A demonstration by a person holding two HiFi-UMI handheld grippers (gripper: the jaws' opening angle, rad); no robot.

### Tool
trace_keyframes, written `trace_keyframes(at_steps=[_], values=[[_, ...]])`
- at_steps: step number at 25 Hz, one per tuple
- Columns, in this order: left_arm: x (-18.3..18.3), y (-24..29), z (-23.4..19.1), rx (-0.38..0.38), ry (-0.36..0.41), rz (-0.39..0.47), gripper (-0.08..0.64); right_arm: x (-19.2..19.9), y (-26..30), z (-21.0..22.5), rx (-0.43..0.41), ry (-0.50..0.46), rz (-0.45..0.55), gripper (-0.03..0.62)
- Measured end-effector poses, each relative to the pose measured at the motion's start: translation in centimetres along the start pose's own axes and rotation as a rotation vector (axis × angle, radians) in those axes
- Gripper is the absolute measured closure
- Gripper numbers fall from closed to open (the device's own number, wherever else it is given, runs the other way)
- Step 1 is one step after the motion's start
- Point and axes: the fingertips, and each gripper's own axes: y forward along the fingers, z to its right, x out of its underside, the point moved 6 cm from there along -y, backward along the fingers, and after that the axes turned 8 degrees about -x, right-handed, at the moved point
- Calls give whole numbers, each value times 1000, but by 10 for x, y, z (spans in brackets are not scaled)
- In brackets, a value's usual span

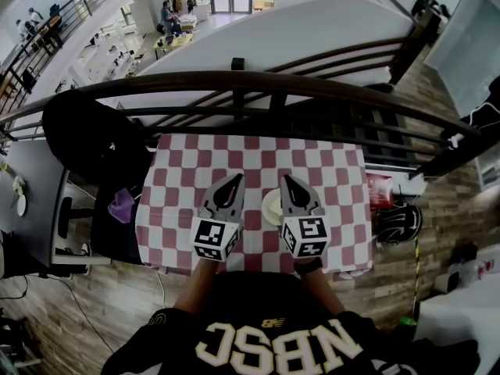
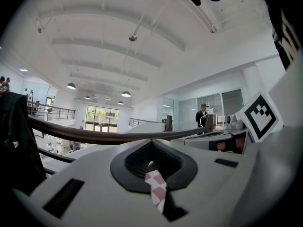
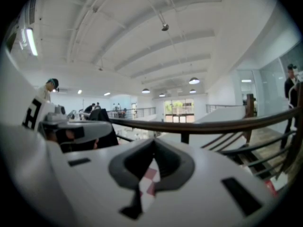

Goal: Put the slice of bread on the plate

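A table with a red-and-white checked cloth (image 1: 180, 209) stands in front of me in the head view. A pale round plate (image 1: 270, 207) lies on it near the middle, partly hidden behind my right gripper. I cannot make out a slice of bread in any view. My left gripper (image 1: 233, 182) hovers over the cloth just left of the plate, jaws shut and empty. My right gripper (image 1: 287, 181) hangs beside it over the plate's right part, also shut with nothing held. In each gripper view, the left gripper (image 2: 152, 162) and the right gripper (image 3: 152, 162) show only a sliver of cloth past closed jaws.
A dark curved railing (image 1: 234, 84) runs just beyond the table's far edge. A black jacket on a chair (image 1: 94, 143) and a purple item (image 1: 123, 205) sit at the left. A red packet (image 1: 378, 190) and a black helmet (image 1: 400, 223) are at the right.
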Motion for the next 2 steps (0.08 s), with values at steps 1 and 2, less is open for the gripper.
trace_keyframes(at_steps=[1, 2], values=[[1, 0, -1, -1, 1, -3, 540, 1, 1, -1, -2, -1, -3, 575], [2, 1, -2, -3, 1, -6, 540, 1, 3, -1, -5, -2, -6, 575]])
